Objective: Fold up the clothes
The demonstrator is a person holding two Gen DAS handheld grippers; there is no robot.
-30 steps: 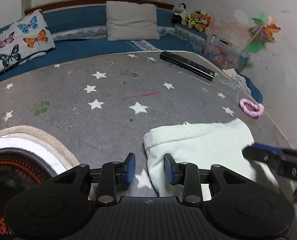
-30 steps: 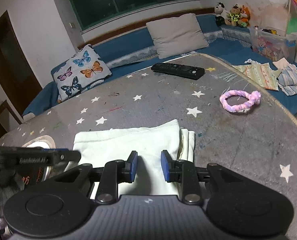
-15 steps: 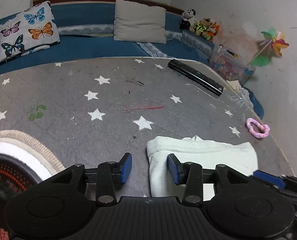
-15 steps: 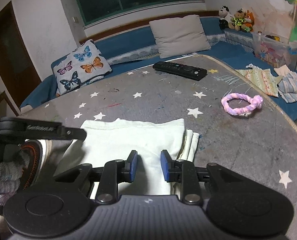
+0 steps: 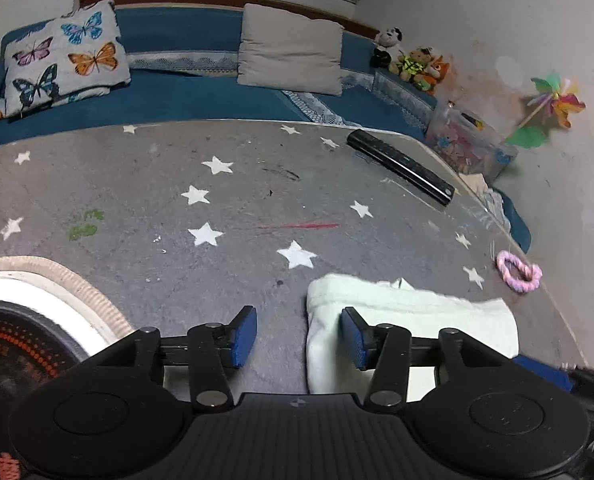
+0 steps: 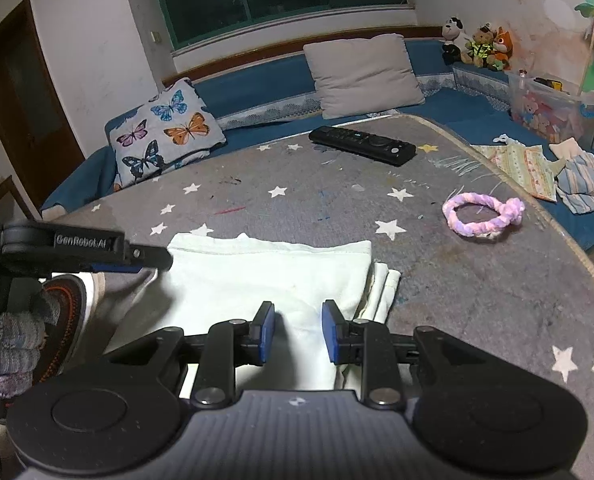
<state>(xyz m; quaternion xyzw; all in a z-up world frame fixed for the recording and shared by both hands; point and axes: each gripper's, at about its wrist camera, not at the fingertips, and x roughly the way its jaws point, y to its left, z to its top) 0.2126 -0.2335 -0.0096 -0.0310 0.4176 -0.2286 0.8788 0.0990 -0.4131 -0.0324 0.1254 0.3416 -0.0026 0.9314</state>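
Pale mint garment (image 6: 273, 280); grey bench (image 6: 477, 292) with white stars; pink-lilac braided ring (image 6: 482, 216); black remote (image 6: 361, 145); butterfly-print pillow (image 6: 165, 136); blue tong pads (image 6: 265, 332).

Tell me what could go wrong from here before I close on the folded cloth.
The left gripper straddles only the folded cloth's edge, so closing may pinch one layer and drag the fold open. Under the right gripper, the layers at the cloth's right edge sit staggered; a lift there could leave some behind.

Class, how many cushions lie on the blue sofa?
2: the butterfly cushion at the sofa's left, the plain grey cushion near its middle. Others may sit outside the frame.
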